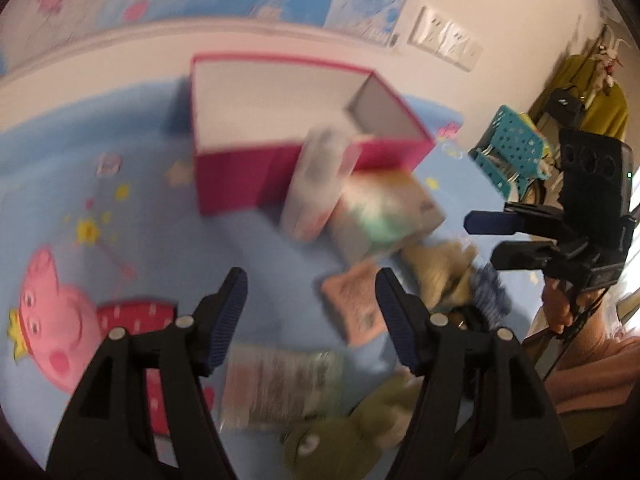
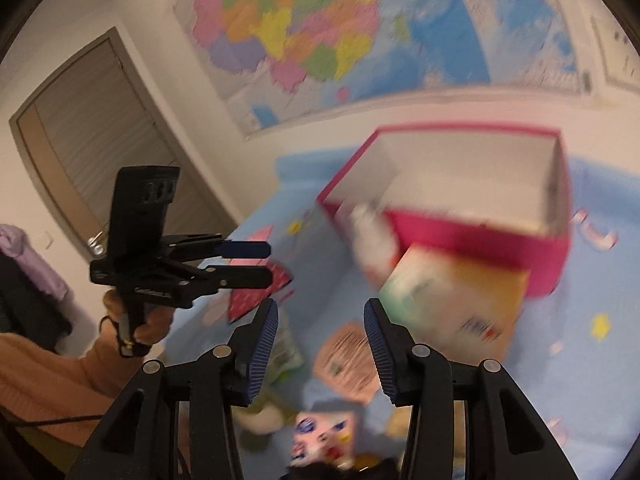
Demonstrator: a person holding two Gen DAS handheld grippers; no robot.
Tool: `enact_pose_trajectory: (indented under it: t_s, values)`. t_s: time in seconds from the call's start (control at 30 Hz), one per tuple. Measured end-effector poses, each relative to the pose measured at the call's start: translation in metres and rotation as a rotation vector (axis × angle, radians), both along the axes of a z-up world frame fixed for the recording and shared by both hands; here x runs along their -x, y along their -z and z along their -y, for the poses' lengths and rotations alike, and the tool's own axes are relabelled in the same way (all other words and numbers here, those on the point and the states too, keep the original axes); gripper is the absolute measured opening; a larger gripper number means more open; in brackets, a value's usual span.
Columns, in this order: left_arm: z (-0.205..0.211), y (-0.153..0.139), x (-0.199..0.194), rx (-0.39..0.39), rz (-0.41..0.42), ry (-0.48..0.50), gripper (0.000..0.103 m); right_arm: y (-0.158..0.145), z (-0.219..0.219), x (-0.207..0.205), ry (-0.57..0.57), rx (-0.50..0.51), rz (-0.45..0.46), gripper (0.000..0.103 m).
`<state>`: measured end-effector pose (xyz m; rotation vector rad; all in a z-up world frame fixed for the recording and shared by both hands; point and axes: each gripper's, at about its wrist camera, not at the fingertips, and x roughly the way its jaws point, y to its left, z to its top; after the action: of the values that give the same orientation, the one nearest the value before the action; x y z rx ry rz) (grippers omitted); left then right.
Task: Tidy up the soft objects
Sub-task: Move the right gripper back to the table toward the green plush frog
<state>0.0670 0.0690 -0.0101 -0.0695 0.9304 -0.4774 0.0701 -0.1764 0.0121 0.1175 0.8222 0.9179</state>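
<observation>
Rect. pink cardboard box [image 1: 280, 136], ribbed tongs [image 1: 312, 312] apart.

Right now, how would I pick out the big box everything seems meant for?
Look at the blue cartoon bedsheet below the wall map. The pink box sits near the wall, open-topped with a pale inside, far bigger than the packets beside it.

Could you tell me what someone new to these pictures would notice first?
The open pink box stands out, sitting empty-looking on the blue cartoon bedsheet near the wall. Against its front lean a white packet and a tissue pack, with a jumble of small soft things nearer the cameras. Both the left gripper and right gripper hover open above that pile, holding nothing.
</observation>
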Motion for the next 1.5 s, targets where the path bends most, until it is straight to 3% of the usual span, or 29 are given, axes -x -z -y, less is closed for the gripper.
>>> enact_pose_trajectory:
  t_s: [0.33, 0.43, 0.63, 0.9, 1.1, 1.23, 1.3, 1.37, 1.5]
  values:
    - [-0.046, 0.054, 0.021, 0.015, -0.137, -0.111, 0.068, 0.071, -0.06, -0.005, -0.116, 0.051, -0.269, 0.045]
    - [-0.053, 0.065, 0.022, 0.019, -0.165, -0.121, 0.067, 0.086, -0.07, -0.013, -0.122, 0.059, -0.34, 0.04]
    - [-0.052, 0.077, 0.024, 0.053, -0.195, -0.087, 0.068, 0.102, -0.083, -0.017, -0.1, 0.108, -0.401, 0.04]
    - [-0.045, 0.076, 0.024, 0.069, -0.196, -0.055, 0.067, 0.108, -0.095, -0.019, -0.098, 0.106, -0.408, 0.04]
    - [-0.053, 0.071, 0.029, 0.086, -0.187, -0.087, 0.068, 0.09, -0.07, -0.011, -0.088, 0.048, -0.368, 0.04]
    - [-0.066, 0.062, 0.041, 0.152, -0.183, -0.087, 0.067, 0.084, -0.069, 0.0, -0.145, 0.013, -0.363, 0.041]
    - [-0.068, 0.055, 0.05, 0.163, -0.159, -0.078, 0.067, 0.078, -0.064, 0.007, -0.165, -0.012, -0.335, 0.045]
    - [-0.069, 0.049, 0.058, 0.161, -0.146, -0.068, 0.067, 0.072, -0.06, 0.017, -0.178, -0.004, -0.29, 0.063]
    - [-0.065, 0.042, 0.066, 0.163, -0.129, -0.038, 0.067, 0.072, -0.066, 0.03, -0.204, 0.041, -0.231, 0.064]
